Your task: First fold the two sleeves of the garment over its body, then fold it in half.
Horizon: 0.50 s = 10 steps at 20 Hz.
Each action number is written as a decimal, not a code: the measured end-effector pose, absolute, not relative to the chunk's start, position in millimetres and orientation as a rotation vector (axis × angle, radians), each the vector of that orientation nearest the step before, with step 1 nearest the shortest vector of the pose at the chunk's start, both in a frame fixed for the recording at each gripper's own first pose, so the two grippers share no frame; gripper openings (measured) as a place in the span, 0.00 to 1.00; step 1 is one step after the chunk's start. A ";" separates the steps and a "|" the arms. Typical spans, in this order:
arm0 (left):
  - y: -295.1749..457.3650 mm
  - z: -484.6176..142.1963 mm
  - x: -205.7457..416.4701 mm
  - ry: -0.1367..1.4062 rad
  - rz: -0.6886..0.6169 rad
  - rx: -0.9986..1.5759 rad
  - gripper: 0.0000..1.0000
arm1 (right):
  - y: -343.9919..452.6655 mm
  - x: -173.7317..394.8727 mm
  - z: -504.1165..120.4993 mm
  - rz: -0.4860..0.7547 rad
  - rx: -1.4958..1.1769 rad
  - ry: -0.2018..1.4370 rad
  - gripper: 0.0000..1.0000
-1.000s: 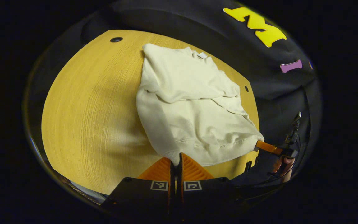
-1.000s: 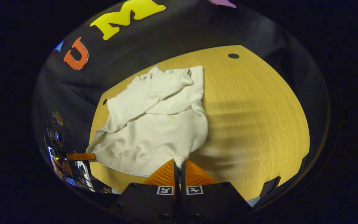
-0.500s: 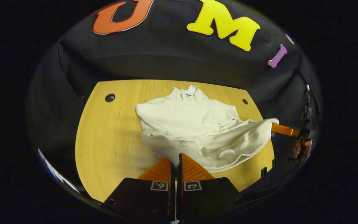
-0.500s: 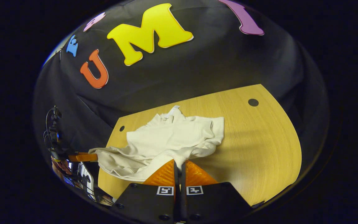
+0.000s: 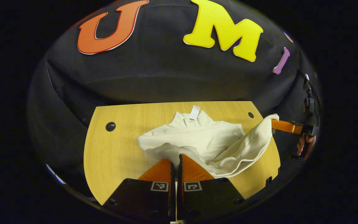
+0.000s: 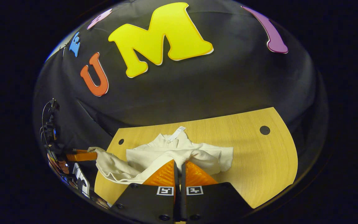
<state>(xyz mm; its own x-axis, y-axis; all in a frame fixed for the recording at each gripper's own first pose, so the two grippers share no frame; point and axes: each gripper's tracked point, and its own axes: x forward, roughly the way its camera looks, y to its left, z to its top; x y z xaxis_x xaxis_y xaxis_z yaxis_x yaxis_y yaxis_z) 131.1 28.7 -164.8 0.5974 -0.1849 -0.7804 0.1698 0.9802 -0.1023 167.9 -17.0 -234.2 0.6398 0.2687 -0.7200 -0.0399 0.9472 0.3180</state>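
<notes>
The garment point(image 5: 204, 140) lies on the table point(image 5: 117, 149), its collar with a white tag point(image 5: 194, 112) toward the wall, its near hem lifted off the table. The left gripper point(image 5: 175, 163) has its jaws pressed together on one hem corner; the right gripper point(image 6: 179, 168) pinches the other corner the same way. A hand point(image 5: 305, 144) holds the right gripper beyond the table's edge.

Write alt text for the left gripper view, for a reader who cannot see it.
The left gripper pinches the near hem of a cream garment lifted off a wooden table. At right, the right gripper, held by a hand, lifts the hem's other corner.
</notes>
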 end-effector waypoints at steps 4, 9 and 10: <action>29.0 -214.2 170.9 0.962 -0.168 -0.018 0.04 | -25.2 201.3 -278.2 0.131 0.317 0.895 0.00; 34.4 -268.0 210.5 0.992 -0.145 -0.029 0.04 | -43.8 236.0 -345.6 0.055 0.338 0.941 0.00; 32.2 -276.9 219.3 0.985 -0.148 -0.035 0.04 | -43.6 242.4 -357.4 0.052 0.332 0.943 0.00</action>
